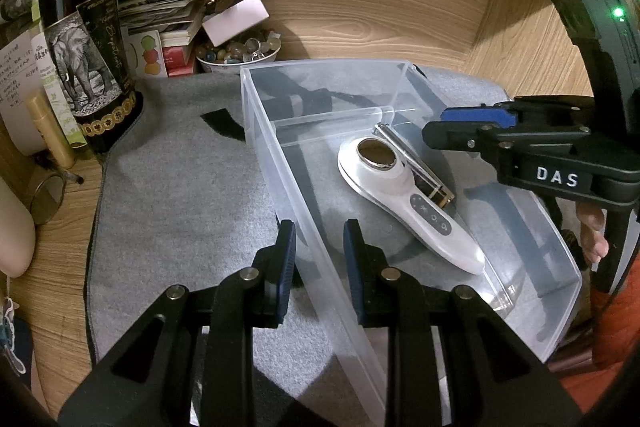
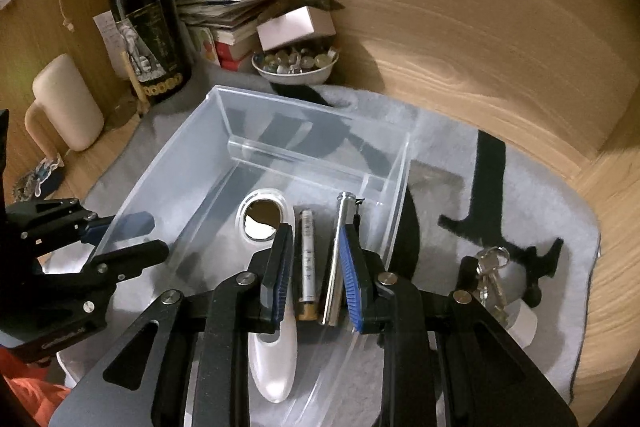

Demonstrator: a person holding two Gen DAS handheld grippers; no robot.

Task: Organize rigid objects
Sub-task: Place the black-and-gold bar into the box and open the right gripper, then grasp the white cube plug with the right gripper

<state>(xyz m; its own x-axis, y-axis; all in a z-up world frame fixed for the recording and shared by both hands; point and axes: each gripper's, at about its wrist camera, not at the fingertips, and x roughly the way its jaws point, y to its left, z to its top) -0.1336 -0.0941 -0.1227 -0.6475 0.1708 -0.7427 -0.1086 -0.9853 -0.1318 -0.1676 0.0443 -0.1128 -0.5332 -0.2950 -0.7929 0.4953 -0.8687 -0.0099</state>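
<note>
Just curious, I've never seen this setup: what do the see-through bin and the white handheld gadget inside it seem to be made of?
The bin looks like clear rigid plastic: the grey mat shows through its walls. The gadget seems to be glossy white plastic, given its highlights, with a mirror-like round face, probably polished metal.

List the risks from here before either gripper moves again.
1. The left gripper stands open astride the wall of the clear bin. Clamping and pulling there may tilt or slide the bin and shift its contents.
2. The open right gripper brackets both the slim tube and the metal bar. Closing may catch both or pinch one askew.
3. The keys lie outside on the mat, easily overlooked.
</note>
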